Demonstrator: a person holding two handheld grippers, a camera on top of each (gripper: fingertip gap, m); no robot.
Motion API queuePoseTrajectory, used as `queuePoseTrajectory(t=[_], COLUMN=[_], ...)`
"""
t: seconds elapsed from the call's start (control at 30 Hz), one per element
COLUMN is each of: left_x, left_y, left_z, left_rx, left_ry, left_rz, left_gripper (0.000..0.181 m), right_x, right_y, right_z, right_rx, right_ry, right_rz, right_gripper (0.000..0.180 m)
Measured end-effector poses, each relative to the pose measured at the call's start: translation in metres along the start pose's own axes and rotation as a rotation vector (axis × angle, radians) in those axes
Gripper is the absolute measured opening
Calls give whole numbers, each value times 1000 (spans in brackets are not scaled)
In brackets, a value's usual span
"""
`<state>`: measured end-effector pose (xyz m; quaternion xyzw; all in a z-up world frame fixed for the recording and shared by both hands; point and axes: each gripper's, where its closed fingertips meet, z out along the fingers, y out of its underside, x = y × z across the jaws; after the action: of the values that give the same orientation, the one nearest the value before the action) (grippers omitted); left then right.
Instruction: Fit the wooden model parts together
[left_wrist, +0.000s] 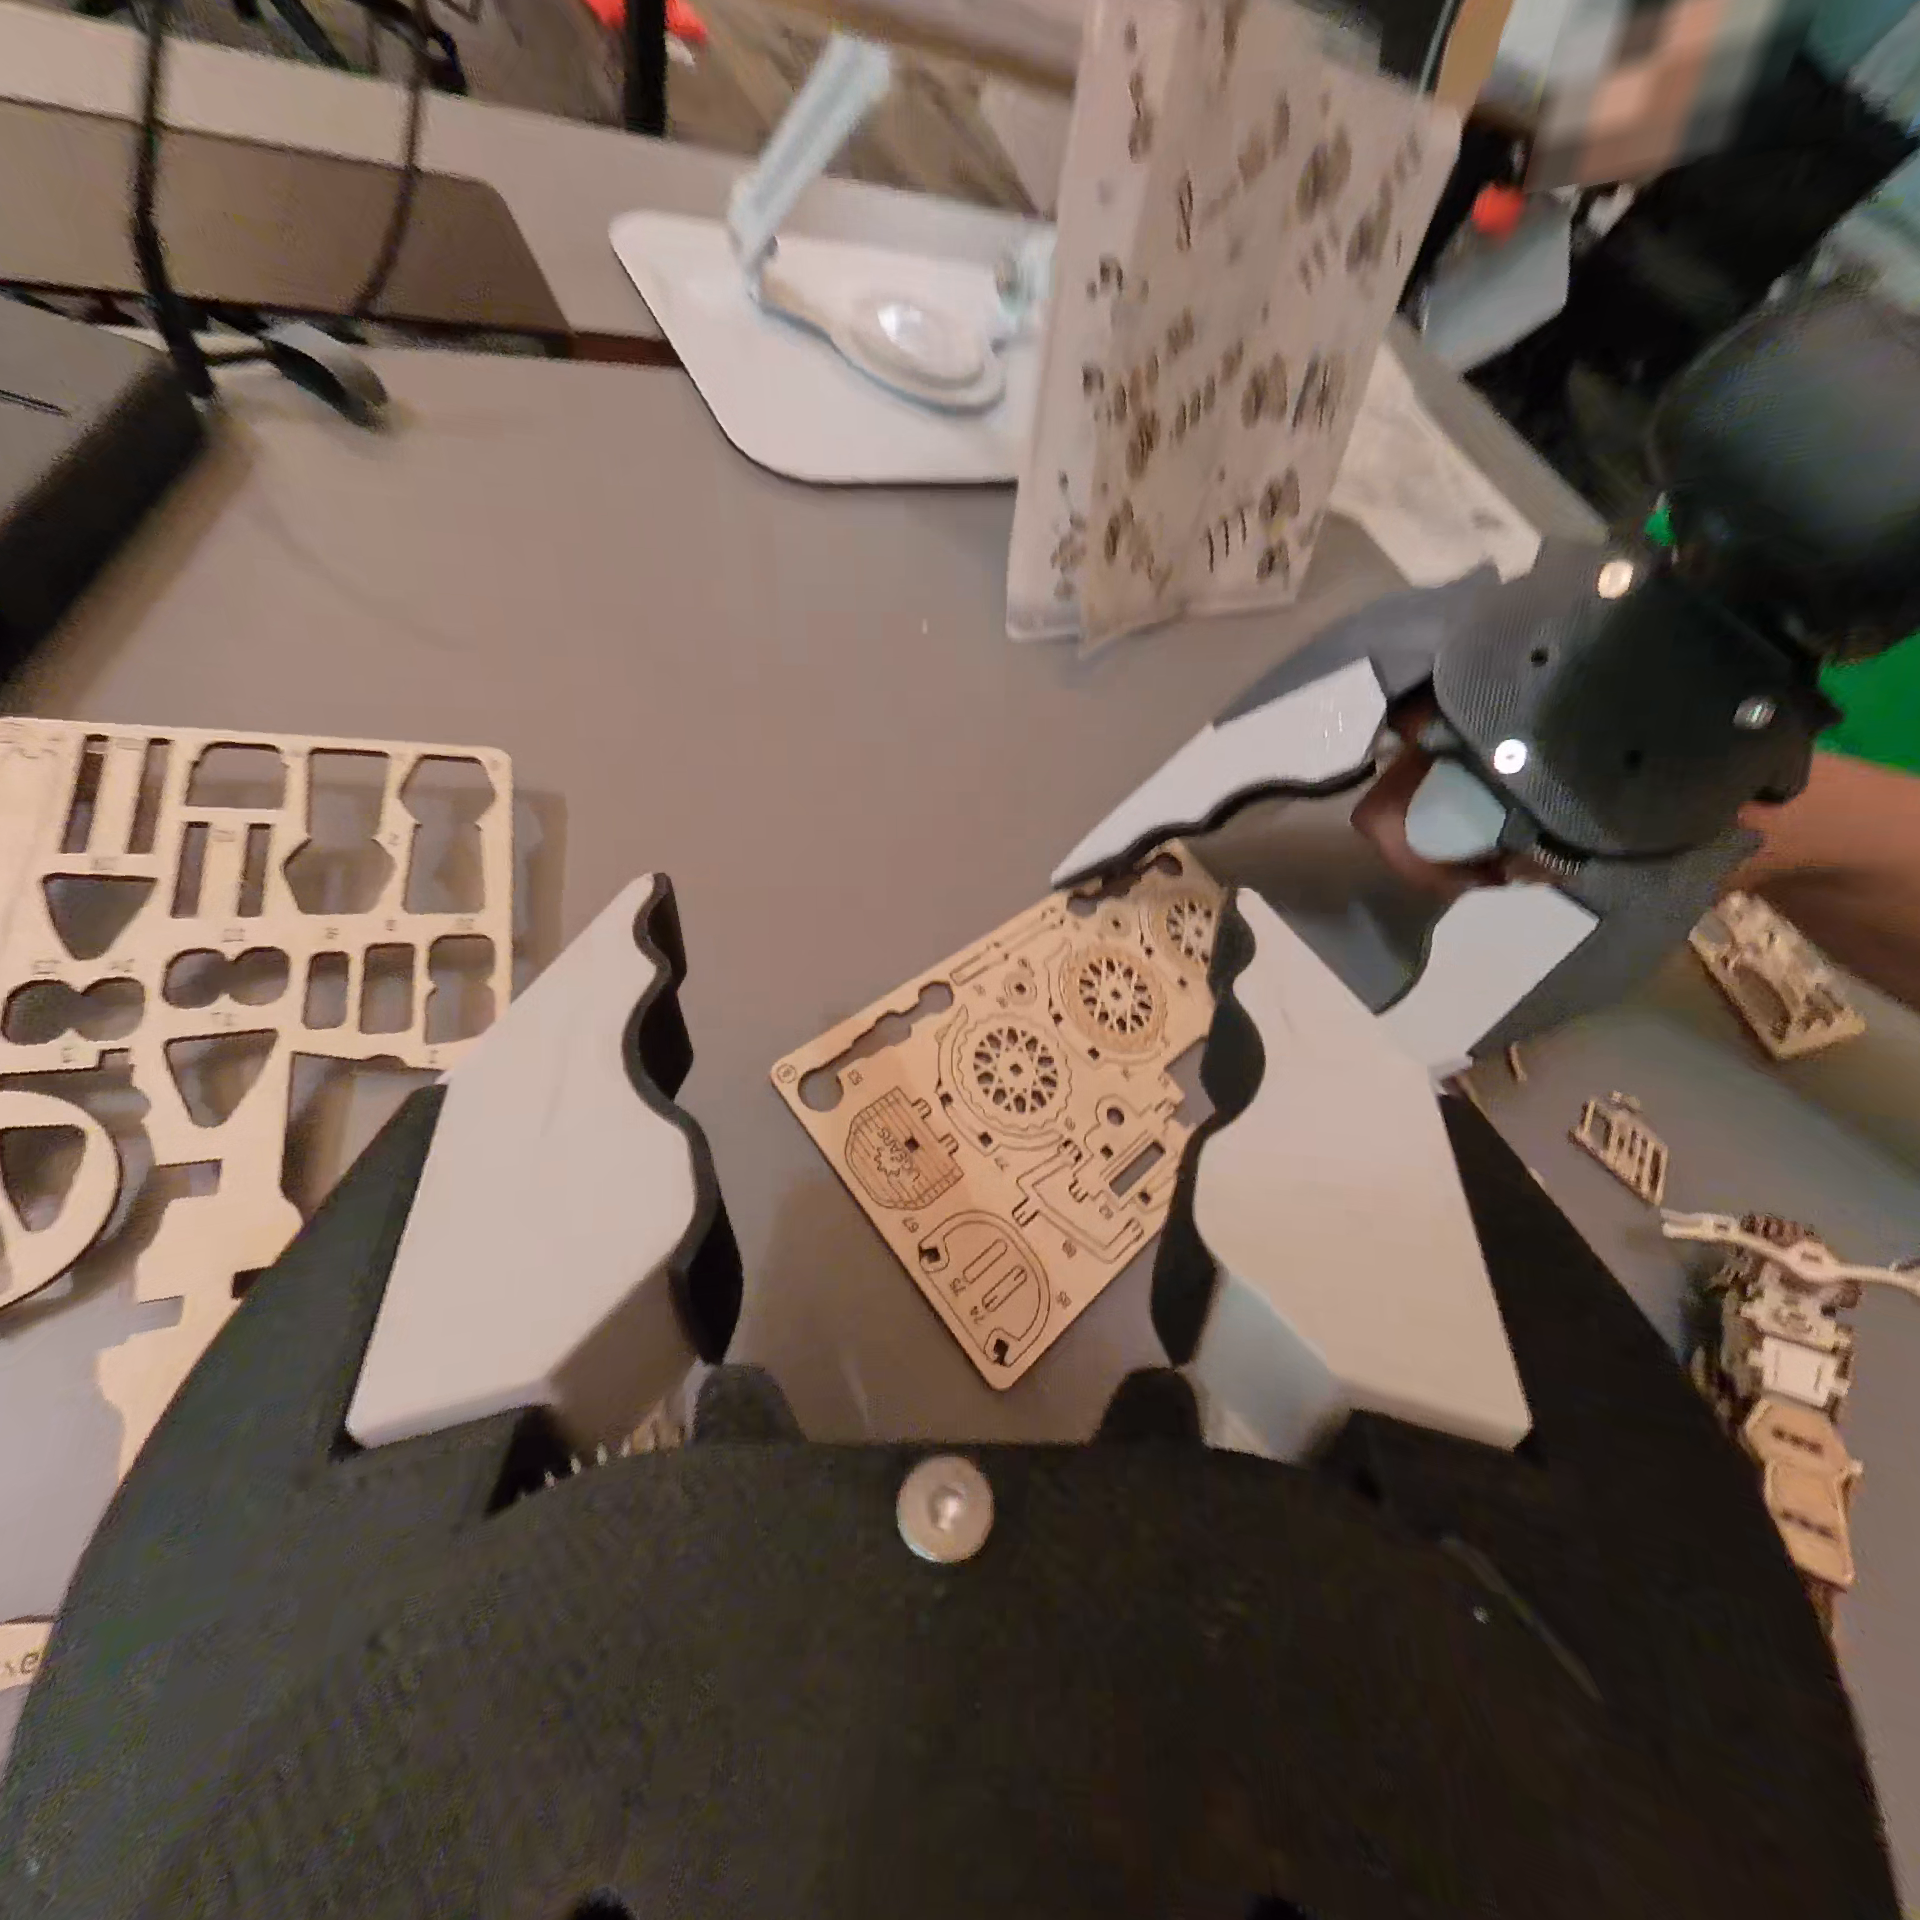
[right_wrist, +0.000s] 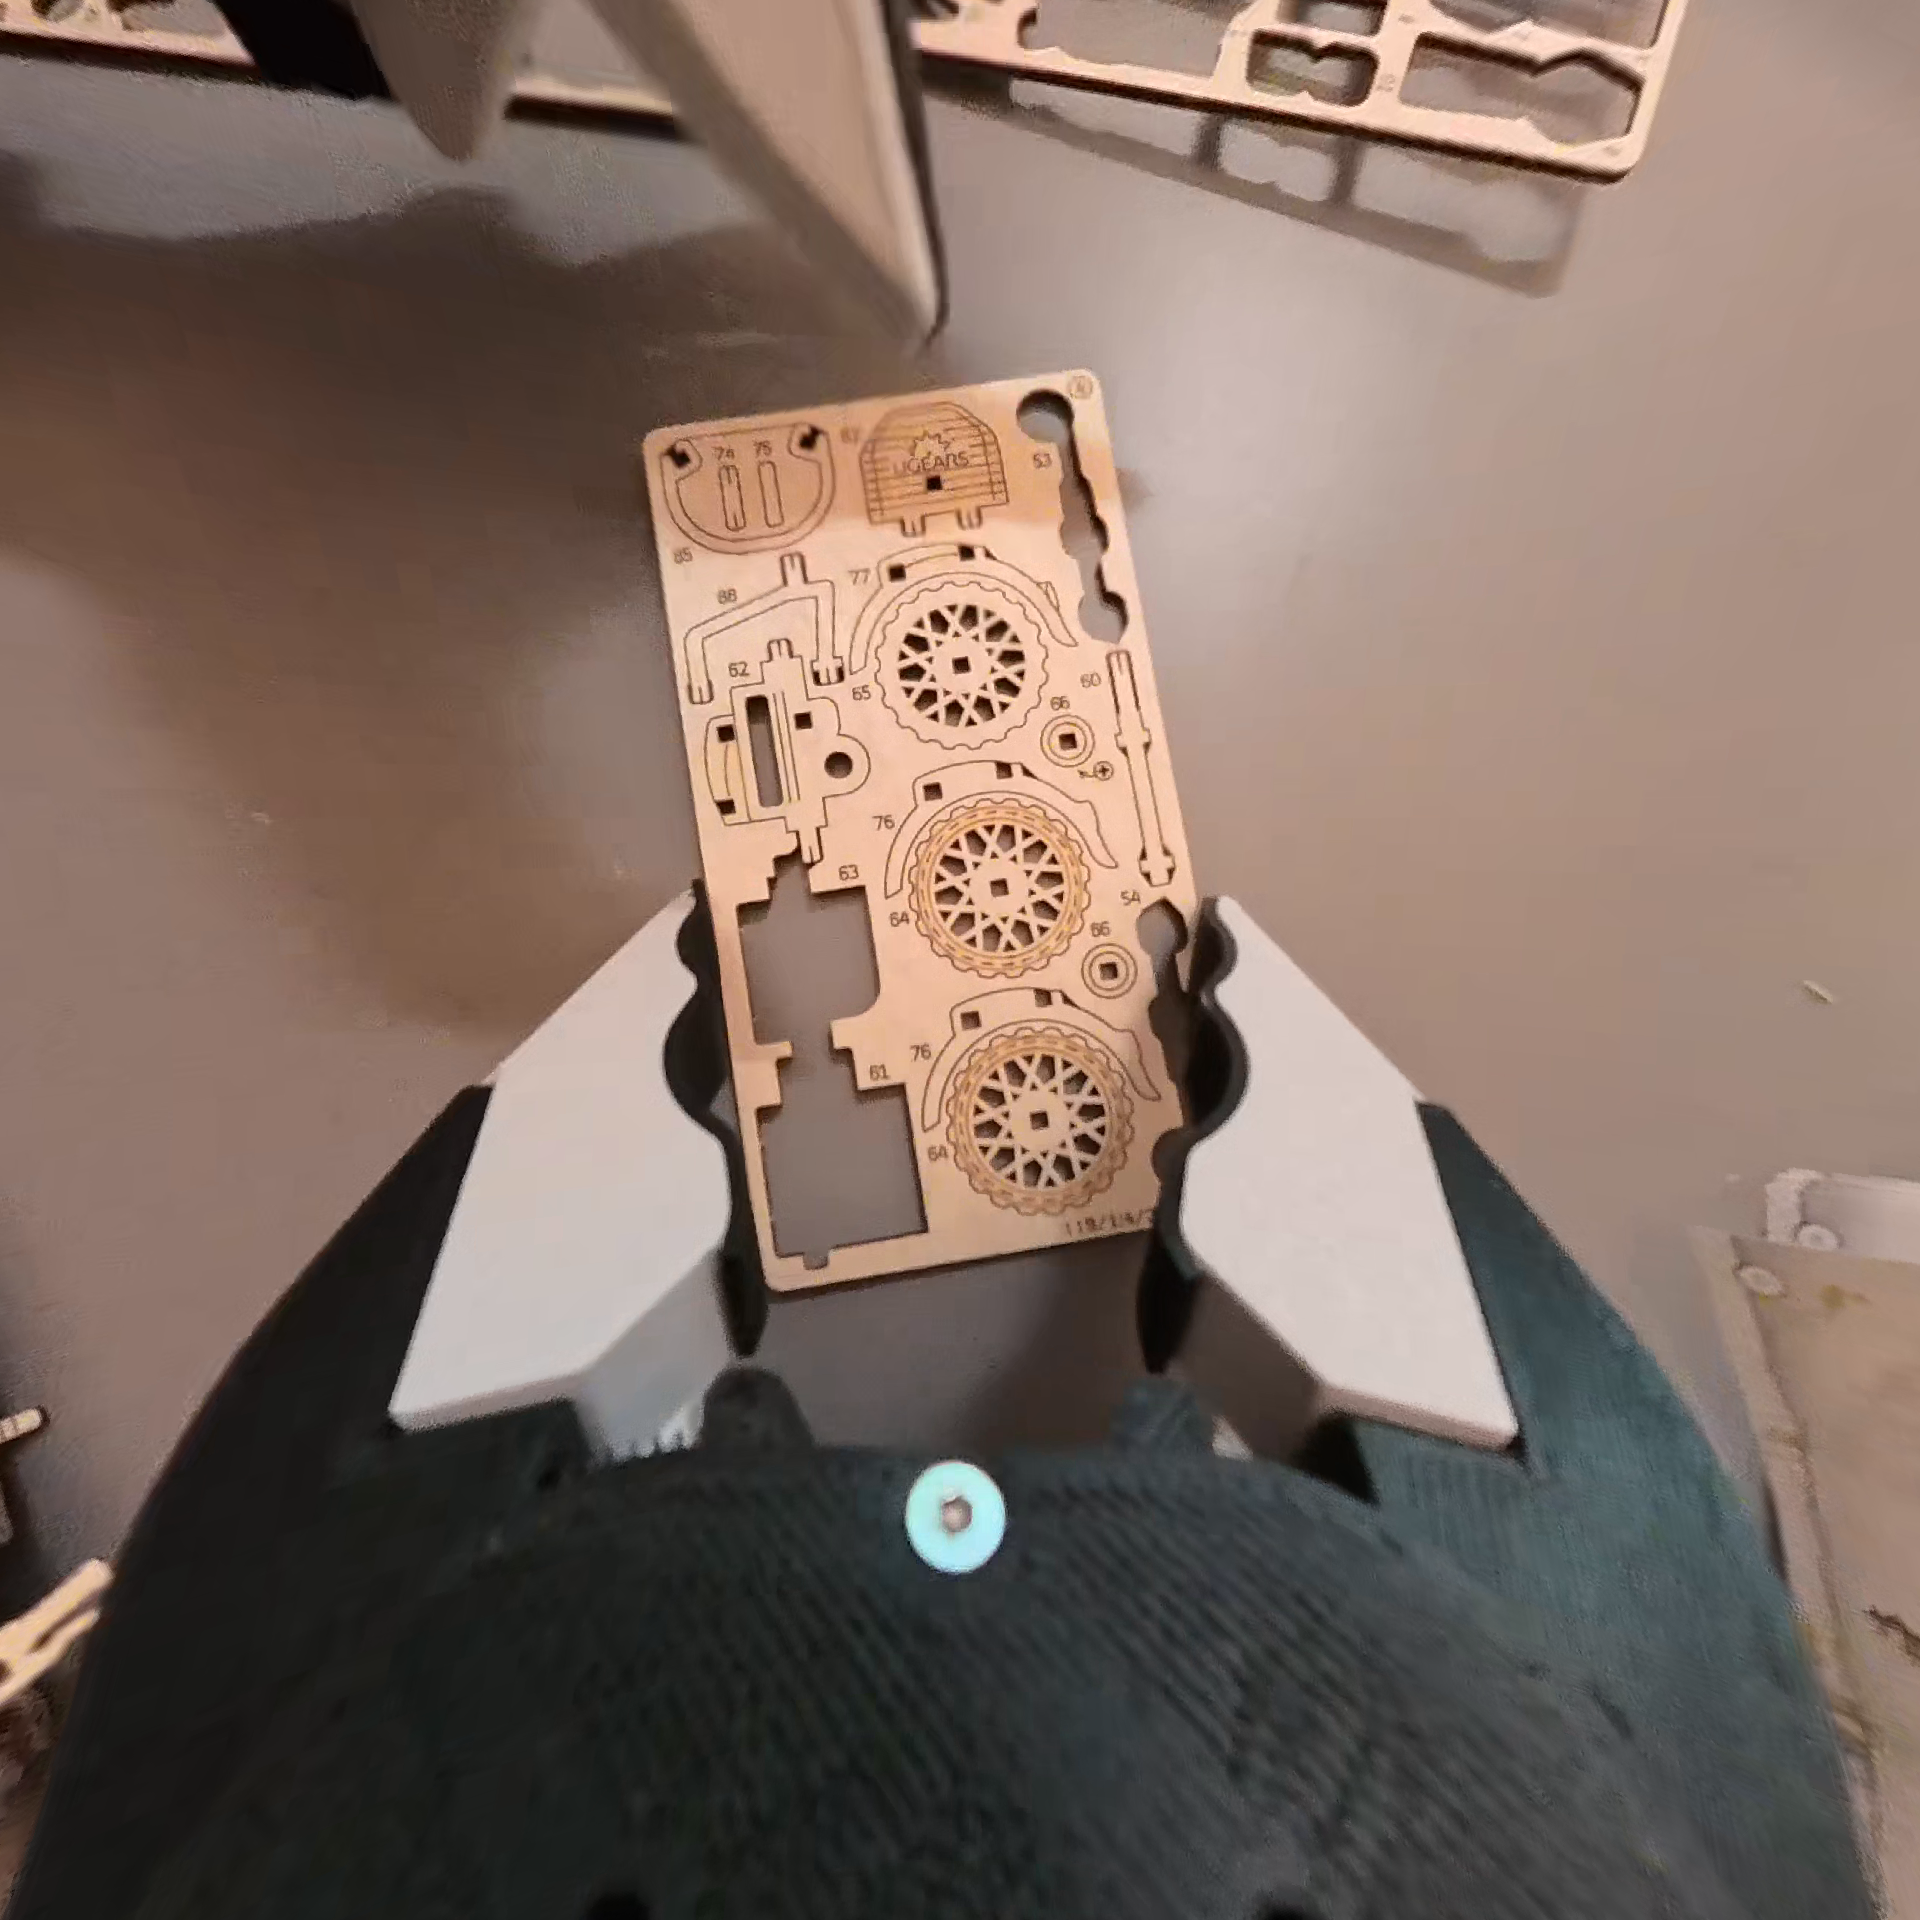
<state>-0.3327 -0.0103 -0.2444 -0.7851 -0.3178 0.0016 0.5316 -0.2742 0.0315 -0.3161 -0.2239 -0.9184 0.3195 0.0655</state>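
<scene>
A small wooden parts sheet (right_wrist: 935, 790) with three spoked wheels cut into it lies over the grey table (right_wrist: 1455, 727). My right gripper (right_wrist: 948, 914) straddles its near end, a pad against each long edge. In the left wrist view the sheet (left_wrist: 997, 1122) sits below and between the fingers of my left gripper (left_wrist: 948, 904), which is open and empty above it. The right gripper's fingers (left_wrist: 1226, 779) hold the sheet's far end there. A partly built wooden model (left_wrist: 1787, 1382) lies at the right.
A large punched-out wooden sheet (left_wrist: 239, 966) lies at the left. Small loose wooden pieces (left_wrist: 1621, 1143) and a sub-assembly (left_wrist: 1777, 977) lie at the right. An upright instruction sheet (left_wrist: 1216, 343) and a magnifier base (left_wrist: 831, 332) stand behind. My right fingertips sit around 11 centimetres from my left ones. To the partly built wooden model (left_wrist: 1787, 1382): right tips about 15 centimetres, left tips about 20 centimetres.
</scene>
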Motion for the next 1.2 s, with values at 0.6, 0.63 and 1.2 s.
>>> queuePoseTrajectory(t=[0.6,0.63,1.2], left_x=[14,22,74], left_y=[2,-1,-50], left_z=[11,12,-20], left_rx=[29,45,310], left_ry=[289,343,702], left_rz=[-558,-584,-522], left_gripper=[104,97,1], right_x=[42,43,10], right_y=[-3,-5,-52], right_z=[-68,-73,-137], right_rx=[338,357,637], right_ry=[140,155,345], right_rz=[288,291,288], right_gripper=[92,92,85])
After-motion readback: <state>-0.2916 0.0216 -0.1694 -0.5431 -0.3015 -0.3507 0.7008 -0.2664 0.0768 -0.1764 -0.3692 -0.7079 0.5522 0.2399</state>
